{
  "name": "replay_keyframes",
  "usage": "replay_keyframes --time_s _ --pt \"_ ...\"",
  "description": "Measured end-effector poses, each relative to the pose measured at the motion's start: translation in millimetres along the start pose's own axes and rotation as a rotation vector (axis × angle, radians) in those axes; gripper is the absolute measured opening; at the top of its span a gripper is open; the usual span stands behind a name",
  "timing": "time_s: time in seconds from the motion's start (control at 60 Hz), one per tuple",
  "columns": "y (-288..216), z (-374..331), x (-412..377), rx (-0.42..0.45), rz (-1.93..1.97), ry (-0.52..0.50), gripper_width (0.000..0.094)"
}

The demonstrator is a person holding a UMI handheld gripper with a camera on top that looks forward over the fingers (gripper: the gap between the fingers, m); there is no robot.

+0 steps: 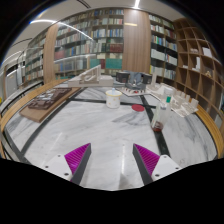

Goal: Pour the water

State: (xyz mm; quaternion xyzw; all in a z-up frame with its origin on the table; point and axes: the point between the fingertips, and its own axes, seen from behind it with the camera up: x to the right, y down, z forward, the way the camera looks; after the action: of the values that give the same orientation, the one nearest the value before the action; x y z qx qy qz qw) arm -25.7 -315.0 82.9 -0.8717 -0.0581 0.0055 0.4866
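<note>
My gripper [112,152] is open and empty, its two magenta pads [78,156] wide apart above the grey marbled table [95,125]. A white cup [113,98] stands upright on the table well beyond the fingers, roughly straight ahead. A slim dark bottle [158,118] stands ahead to the right, nearer than the cup. A pale, clear bottle [168,100] stands a little farther right behind it. Nothing lies between the fingers.
A wooden tray with dark items [45,102] sits at the table's left side. A box-like device [128,78] and small things stand at the far end. Tall bookshelves [95,35] fill the background. A black strip crosses the table near the cup.
</note>
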Motion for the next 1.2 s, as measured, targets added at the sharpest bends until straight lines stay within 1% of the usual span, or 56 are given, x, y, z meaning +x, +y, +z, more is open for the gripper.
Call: replay_keyframes --time_s 0.083,0.1,0.167,0.25,0.383,0.467,0.583,0.667,0.733,0.783,0.817,0.833,0.85,0.867,0.883,0.95,1.017,1.067,1.2 --pt "17.5 23.2 42.2 0.012 0.011 0.043 0.0859" --pt "10.8 12.7 38.6 0.002 0.015 0.058 0.0859" --pt "21.6 27.7 72.6 0.013 0.022 0.099 0.0860" --pt "17.5 42.4 103.1 0.033 0.035 0.138 0.0859" --pt "-7.0 72.1 150.3 0.095 0.039 0.203 0.0860" --pt "-33.4 94.4 177.9 0.148 0.034 0.234 0.0858" --pt "-65.1 129.2 210.0 0.203 0.045 0.265 0.0858" --pt "-83.3 151.9 229.1 0.227 0.063 0.279 0.0836" --pt "-94.1 168.6 240.6 0.242 0.069 0.285 0.0806" --pt "-96.9 180.3 246.9 0.242 0.077 0.290 0.0756" --pt "-98.9 185.7 248.1 0.245 0.084 0.285 0.0706" --pt "-100.1 188.0 248.0 0.249 0.085 0.280 0.0666" --pt "-101.3 190.2 247.9 0.253 0.086 0.276 0.0600" --pt "-102.4 191.7 247.5 0.258 0.086 0.271 0.0553" --pt "-103.9 192.4 247.5 0.265 0.087 0.268 0.0551" --pt "-106.9 194.0 247.8 0.288 0.073 0.264 0.0495" --pt "-106.2 193.1 247.9 0.290 0.081 0.268 0.0440" --pt "-106.1 191.9 247.2 0.286 0.074 0.274 0.0419" --pt "-107.9 186.4 249.9 0.265 0.085 0.302 0.0417"
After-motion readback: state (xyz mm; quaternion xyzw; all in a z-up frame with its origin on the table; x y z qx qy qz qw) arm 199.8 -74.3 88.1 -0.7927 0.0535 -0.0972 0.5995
